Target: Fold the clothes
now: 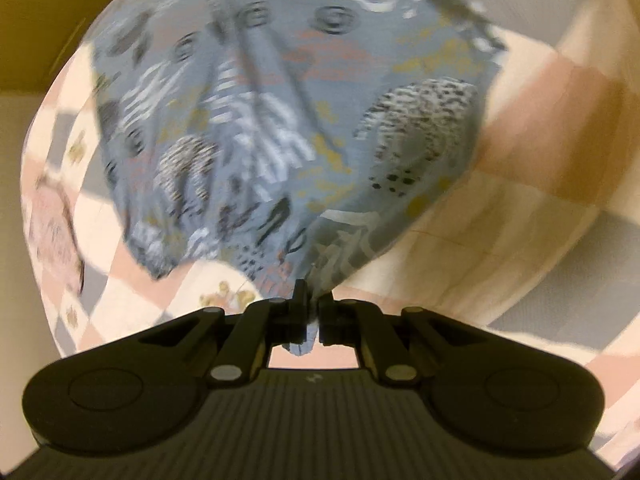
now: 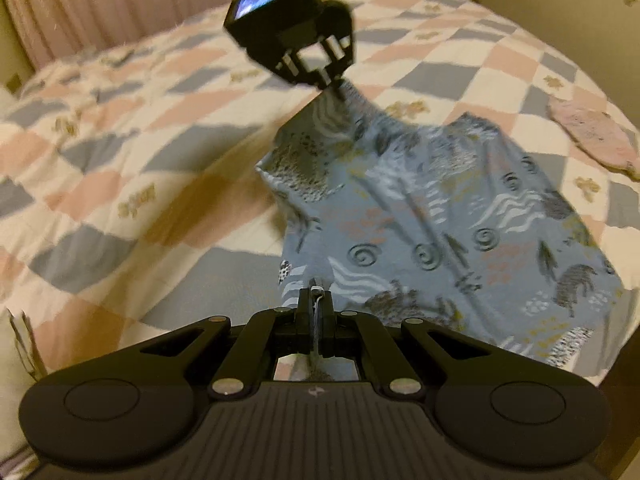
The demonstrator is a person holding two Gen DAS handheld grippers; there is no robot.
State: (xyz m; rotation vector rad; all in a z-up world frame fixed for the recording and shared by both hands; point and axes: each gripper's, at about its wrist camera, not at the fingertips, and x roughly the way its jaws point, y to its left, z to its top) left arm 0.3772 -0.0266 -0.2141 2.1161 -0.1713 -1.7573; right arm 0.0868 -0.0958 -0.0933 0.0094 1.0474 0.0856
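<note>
Clothing here is one blue patterned garment (image 1: 288, 120), and in the left wrist view it is hanging stretched above the checkered quilt (image 1: 540, 184) of the bed. The left gripper (image 1: 314, 304) is pinching one corner of it, jaws clenched on the fabric, with a bit of cloth poking out behind the fingers. The far end of the garment is rising toward the top edge of the view, blurred.

In the right wrist view the right gripper (image 2: 316, 296) is clamping another edge of the garment (image 2: 440, 220), jaws closed on the cloth. The garment is spreading out over the quilt (image 2: 120, 152) toward the right side of the bed. Across from it the left gripper (image 2: 338, 92) is holding the far corner lifted. A pink cloth (image 2: 596, 140) is lying near the quilt's right edge, apart from the garment.
</note>
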